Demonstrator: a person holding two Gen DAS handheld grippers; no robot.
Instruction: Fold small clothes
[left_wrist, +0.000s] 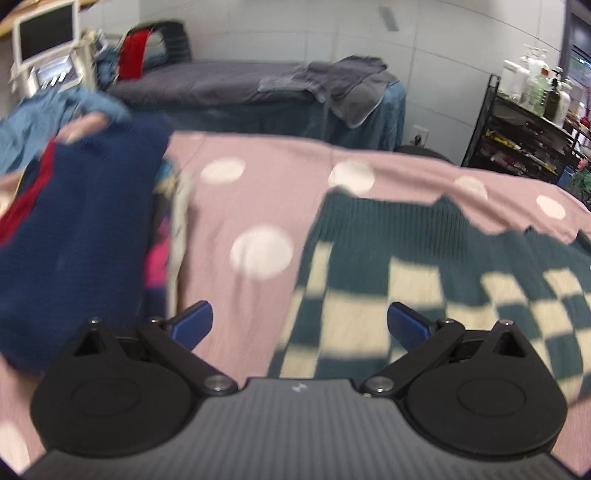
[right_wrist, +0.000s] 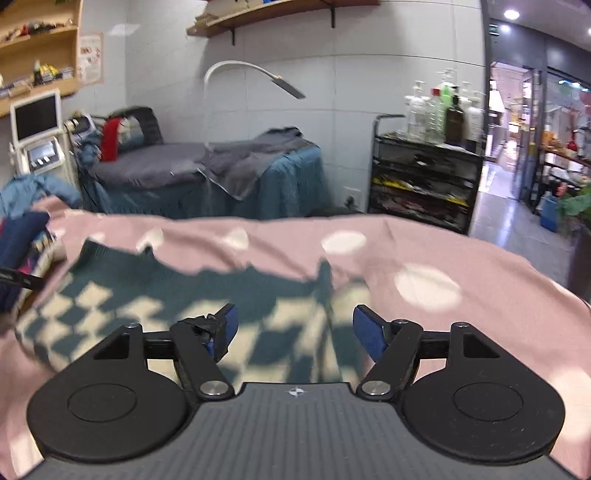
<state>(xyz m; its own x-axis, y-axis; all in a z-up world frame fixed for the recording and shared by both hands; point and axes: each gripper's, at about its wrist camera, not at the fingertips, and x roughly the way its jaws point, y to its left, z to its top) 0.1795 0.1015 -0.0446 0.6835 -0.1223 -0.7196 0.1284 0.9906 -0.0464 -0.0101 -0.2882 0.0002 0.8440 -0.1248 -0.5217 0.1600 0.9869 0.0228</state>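
We hold both the left gripper and right gripper spread and empty; the checkered sweater lies unfolded, with more clothes waiting.

Teal-and-cream checked sweater, pink white-dotted cover, navy garment with red stripe

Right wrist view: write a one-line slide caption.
Open right tool above a green-and-cream checkered knit garment spread flat on a pink sheet with white dots.

bare pink sheet between checkered sweater and navy clothes pile — pile blocks left
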